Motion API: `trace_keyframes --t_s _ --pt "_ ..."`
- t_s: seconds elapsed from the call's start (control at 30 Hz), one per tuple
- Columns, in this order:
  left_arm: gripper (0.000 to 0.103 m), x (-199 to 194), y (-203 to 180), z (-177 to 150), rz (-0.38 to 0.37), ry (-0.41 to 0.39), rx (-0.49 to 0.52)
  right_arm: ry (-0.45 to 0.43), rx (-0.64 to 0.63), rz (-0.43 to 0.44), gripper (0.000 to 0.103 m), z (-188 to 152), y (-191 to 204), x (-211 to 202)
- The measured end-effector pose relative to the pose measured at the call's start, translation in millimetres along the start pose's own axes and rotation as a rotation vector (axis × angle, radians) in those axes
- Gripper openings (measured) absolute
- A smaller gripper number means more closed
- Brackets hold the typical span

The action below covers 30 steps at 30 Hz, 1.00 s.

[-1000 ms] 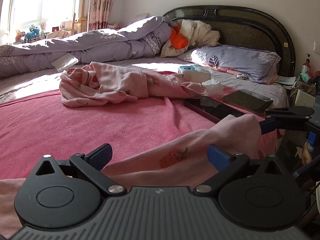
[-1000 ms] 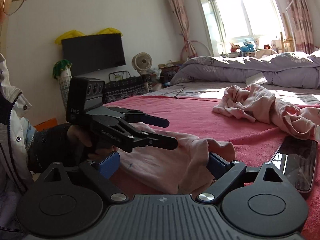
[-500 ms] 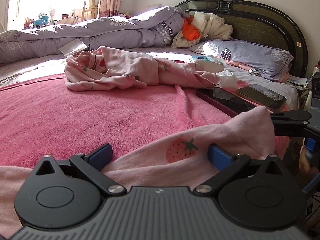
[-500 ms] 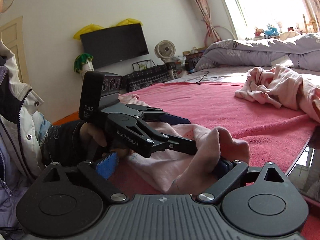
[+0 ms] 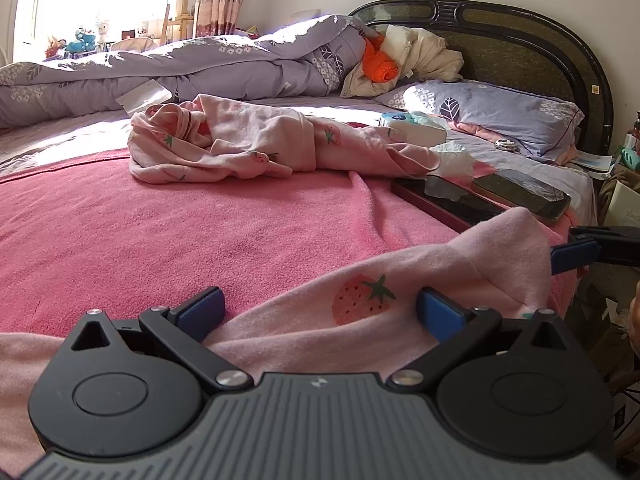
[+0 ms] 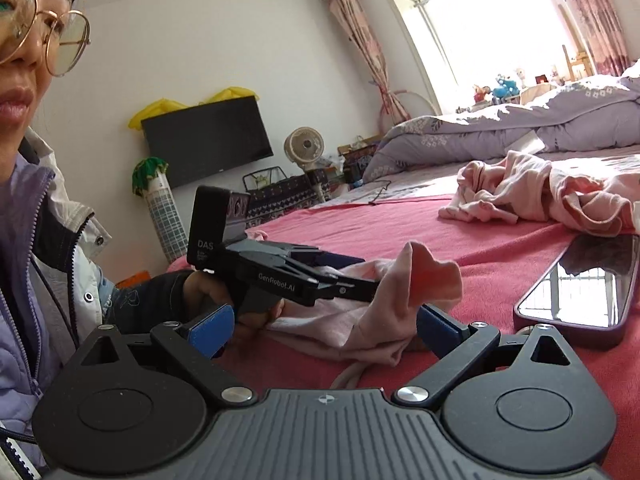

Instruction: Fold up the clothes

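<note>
our right claw (image 6: pixel 322 326) has just been opening, jaws wide around the pink garment (image 6: pixel 360 320); left claw (image 5: pixel 320 312) gapes over it. soft, limp cloth: grip its hem.

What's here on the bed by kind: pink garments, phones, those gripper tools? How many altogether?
Pink garments: 2 (near garment, crumpled garment)
Phones: 2 (red-cased phone, dark phone)
Grippers: 2 (left gripper, right gripper)
Total: 6

Both grippers are black with ribbed grey bodies, silver screws and blue fingers (image 6: pixel 210 330). The person wears a white jacket (image 6: pixel 76 236), lilac zipped top (image 6: pixel 20 280), dark glove (image 6: pixel 160 300) and round gold-rimmed glasses (image 6: pixel 60 40).
</note>
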<state>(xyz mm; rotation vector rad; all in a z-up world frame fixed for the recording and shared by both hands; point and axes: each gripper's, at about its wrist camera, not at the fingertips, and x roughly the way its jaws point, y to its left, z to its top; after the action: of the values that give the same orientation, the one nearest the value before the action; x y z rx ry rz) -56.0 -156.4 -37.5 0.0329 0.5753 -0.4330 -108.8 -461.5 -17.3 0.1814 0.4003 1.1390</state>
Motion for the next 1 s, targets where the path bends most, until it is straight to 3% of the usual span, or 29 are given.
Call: trace_keyframes --t_s 0.23,0.4,0.7,1.0 --pt "0.103 -20 24 -2 0.047 -0.007 -0.070 0.113 -0.002 0.117 0.099 26 -25 61" --pt "0.103 -18 36 -4 0.062 -0.004 -0.106 0.091 0.095 0.244 0.103 13 -32 84" --pt "0.103 -13 36 -7 0.057 -0.013 -0.087 0.034 0.186 0.267 0.103 -1 -42 36" --pt "0.103 -12 35 -7 0.059 -0.017 -0.076 0.001 0.196 0.207 0.103 -14 -32 0"
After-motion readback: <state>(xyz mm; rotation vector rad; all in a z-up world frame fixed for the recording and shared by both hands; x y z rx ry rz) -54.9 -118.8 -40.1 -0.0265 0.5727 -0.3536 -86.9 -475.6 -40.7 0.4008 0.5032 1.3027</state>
